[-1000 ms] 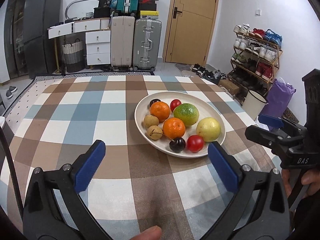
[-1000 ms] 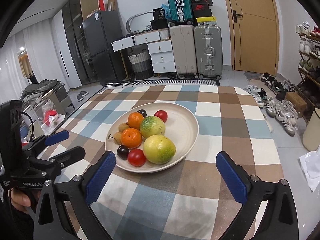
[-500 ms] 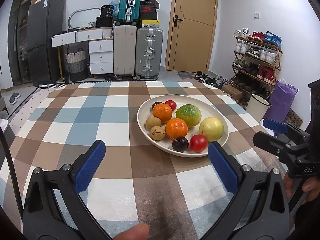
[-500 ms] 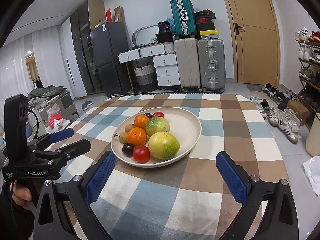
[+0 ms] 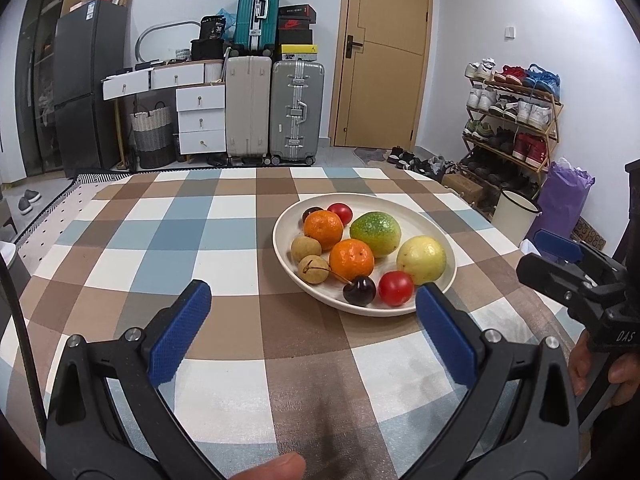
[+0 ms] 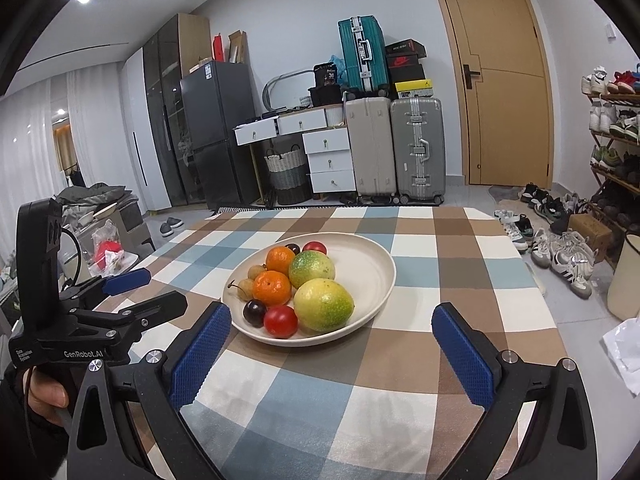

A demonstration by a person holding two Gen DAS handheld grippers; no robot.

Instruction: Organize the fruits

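Note:
A cream plate (image 5: 424,216) (image 6: 372,264) on the checked tablecloth holds two oranges (image 5: 352,257), a green fruit (image 5: 375,228), a yellow-green fruit (image 5: 421,259) (image 6: 323,304), two red tomatoes (image 5: 396,288), two dark cherries (image 5: 360,290) and two brown longans (image 5: 306,247). My left gripper (image 5: 312,332) is open and empty, in front of the plate's near-left rim. My right gripper (image 6: 332,356) is open and empty, in front of the plate's near rim. Each gripper shows in the other's view: the right (image 5: 556,256), the left (image 6: 136,284).
The checked tablecloth (image 5: 168,240) covers the table. Suitcases (image 5: 296,112), a drawer unit (image 5: 200,120) and a fridge (image 5: 88,88) stand beyond the far edge. A shoe rack (image 5: 508,128) and a white bin (image 5: 516,216) stand right of the table.
Both cameras have tilted up and drawn back a little, so the plate sits lower and more of the room shows. Both grippers stay open. The fruits have not moved.

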